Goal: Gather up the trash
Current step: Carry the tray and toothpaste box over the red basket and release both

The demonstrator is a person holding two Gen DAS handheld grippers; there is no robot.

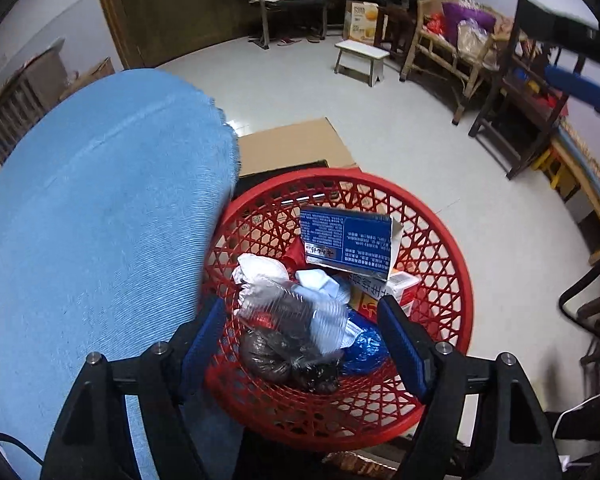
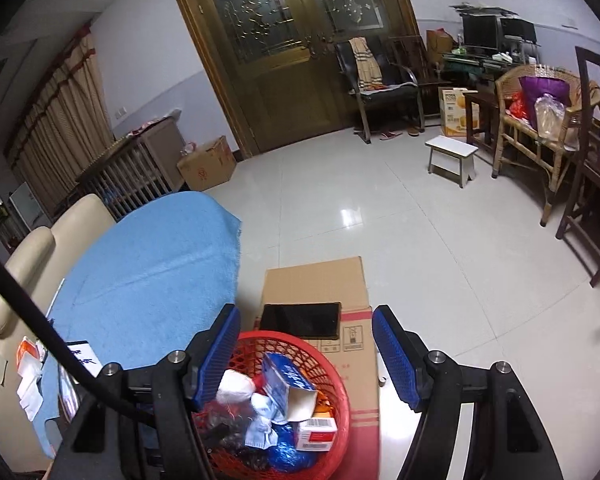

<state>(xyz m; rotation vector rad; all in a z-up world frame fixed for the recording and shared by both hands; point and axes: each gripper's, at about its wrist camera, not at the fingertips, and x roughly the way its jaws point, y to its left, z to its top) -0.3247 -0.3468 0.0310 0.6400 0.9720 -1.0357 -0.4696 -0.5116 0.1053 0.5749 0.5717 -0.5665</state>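
Blue-padded left gripper [image 1: 302, 344] and right gripper [image 2: 304, 356] are both hanging spread wide, holding nothing, over the red basket [image 1: 440, 248]

The glossy pale tiled floor [image 2: 420, 240] bears a brown cardboard box [image 2: 332, 284]. On the box rest a black flat tablet-like slab [image 2: 300, 320] and, nearer the camera, a round red plastic lattice basket [image 2: 340, 432] of trash.
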